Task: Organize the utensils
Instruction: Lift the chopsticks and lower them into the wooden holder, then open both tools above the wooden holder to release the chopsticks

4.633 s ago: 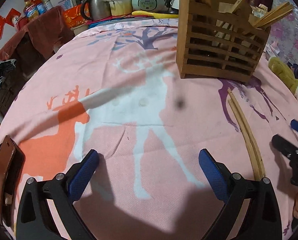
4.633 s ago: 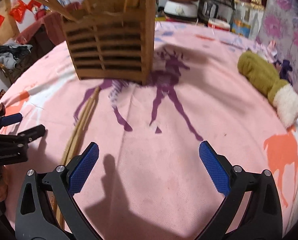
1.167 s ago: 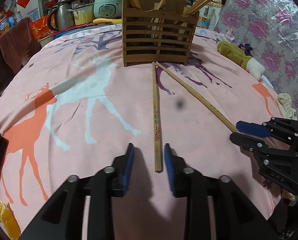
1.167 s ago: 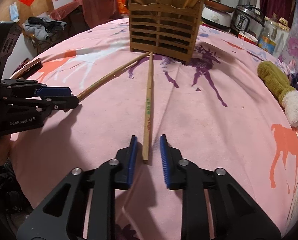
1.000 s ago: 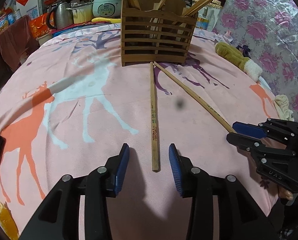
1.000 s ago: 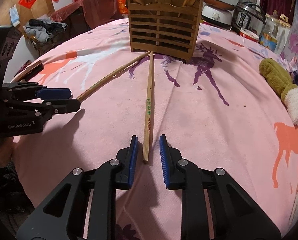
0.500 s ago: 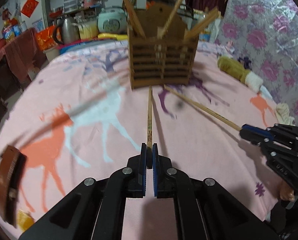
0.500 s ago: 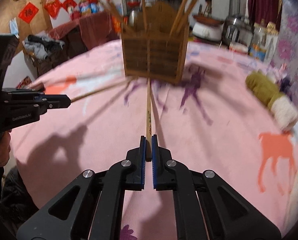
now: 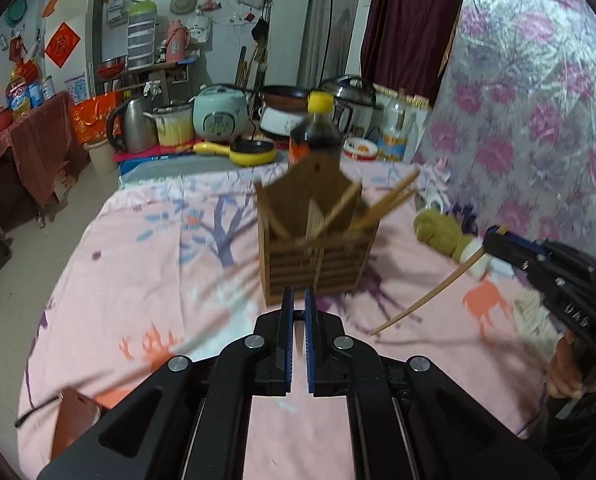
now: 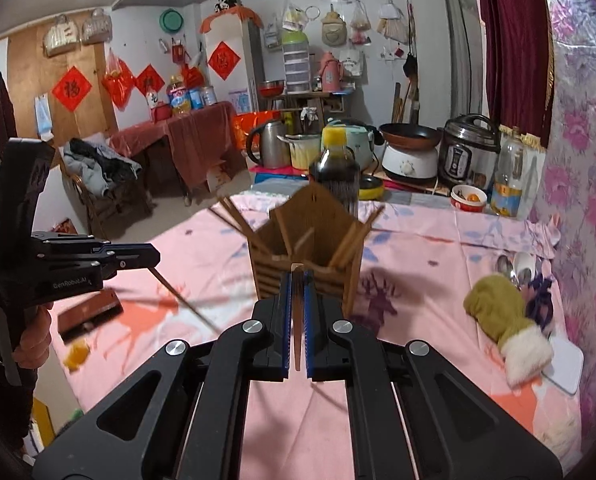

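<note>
A wooden slatted utensil holder point(image 9: 315, 256) point(image 10: 303, 256) stands on the pink deer-print tablecloth point(image 9: 138, 280) with several chopsticks leaning in it. My left gripper point(image 9: 296, 304) is shut on a chopstick, which shows as a thin rod point(image 10: 182, 298) hanging down from its fingers in the right wrist view. My right gripper point(image 10: 296, 280) is shut on another chopstick point(image 9: 429, 300), seen slanting down from its fingers in the left wrist view and edge-on point(image 10: 297, 320) between the blue pads. Both are lifted above the cloth in front of the holder.
A dark sauce bottle point(image 9: 315, 132) stands behind the holder. An olive mitten point(image 10: 505, 316) lies at the right, with spoons point(image 10: 513, 266) beyond it. A brown case point(image 10: 88, 312) lies at the left edge. Kettle, rice cookers and pans crowd the far counter point(image 9: 218, 120).
Both grippers closed on a chopstick each and have lifted them off the cloth. The view has risen and tilted up, showing the room behind the holder.
</note>
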Available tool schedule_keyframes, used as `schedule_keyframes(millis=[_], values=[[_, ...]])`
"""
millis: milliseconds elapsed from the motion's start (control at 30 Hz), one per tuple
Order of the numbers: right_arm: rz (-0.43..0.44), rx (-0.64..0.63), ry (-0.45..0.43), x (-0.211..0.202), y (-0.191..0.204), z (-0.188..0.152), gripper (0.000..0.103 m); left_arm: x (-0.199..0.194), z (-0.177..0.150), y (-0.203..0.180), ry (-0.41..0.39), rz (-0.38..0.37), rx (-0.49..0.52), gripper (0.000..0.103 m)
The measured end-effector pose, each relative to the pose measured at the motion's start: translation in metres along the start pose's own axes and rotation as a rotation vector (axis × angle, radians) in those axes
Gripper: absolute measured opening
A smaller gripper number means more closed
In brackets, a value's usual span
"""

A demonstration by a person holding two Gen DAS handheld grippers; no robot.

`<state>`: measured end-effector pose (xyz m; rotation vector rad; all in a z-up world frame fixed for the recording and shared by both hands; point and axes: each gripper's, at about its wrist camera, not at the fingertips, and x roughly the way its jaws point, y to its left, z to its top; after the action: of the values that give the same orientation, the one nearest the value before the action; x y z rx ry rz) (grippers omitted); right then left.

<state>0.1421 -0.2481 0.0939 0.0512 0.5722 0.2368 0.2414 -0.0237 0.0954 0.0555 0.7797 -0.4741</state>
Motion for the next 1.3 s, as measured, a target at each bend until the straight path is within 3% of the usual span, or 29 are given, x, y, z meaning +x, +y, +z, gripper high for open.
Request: schedule_keyframes(millis=[300, 500, 733, 900, 933, 1067, 1300], values=[[-0.025, 0.014, -0.127, -0.015, -0.011, 0.087, 0.006, -0.045, 0.090, -0.004, -0.139, 0.010, -0.005, 0.006], [-0.051, 0.037, -0.194, -0.001, -0.013, 0.109, 0.006, -0.037, 0.125, -0.013, -0.235, 0.065, -0.001, 0.006], [-0.093, 0.080, -0.133, 0.058, -0.021, 0.088, 0.006, 0.031, 0.117, -0.010, -0.208, 0.090, -0.038, 0.006], [-0.076, 0.132, -0.032, 0.101, -0.032, 0.064, 0.007, 0.084, 0.093, -0.005, -0.114, 0.094, -0.060, 0.006], [-0.076, 0.132, -0.022, 0.104, -0.033, 0.060, 0.011, 0.087, 0.091, -0.004, -0.107, 0.099, -0.057, 0.006], [-0.072, 0.136, -0.054, 0.095, -0.033, 0.062, 0.011, 0.082, 0.087, -0.001, -0.136, 0.140, -0.062, 0.008], [-0.079, 0.143, -0.090, 0.088, -0.031, 0.060, 0.011, 0.067, 0.086, -0.008, -0.221, 0.213, -0.072, 0.039]])
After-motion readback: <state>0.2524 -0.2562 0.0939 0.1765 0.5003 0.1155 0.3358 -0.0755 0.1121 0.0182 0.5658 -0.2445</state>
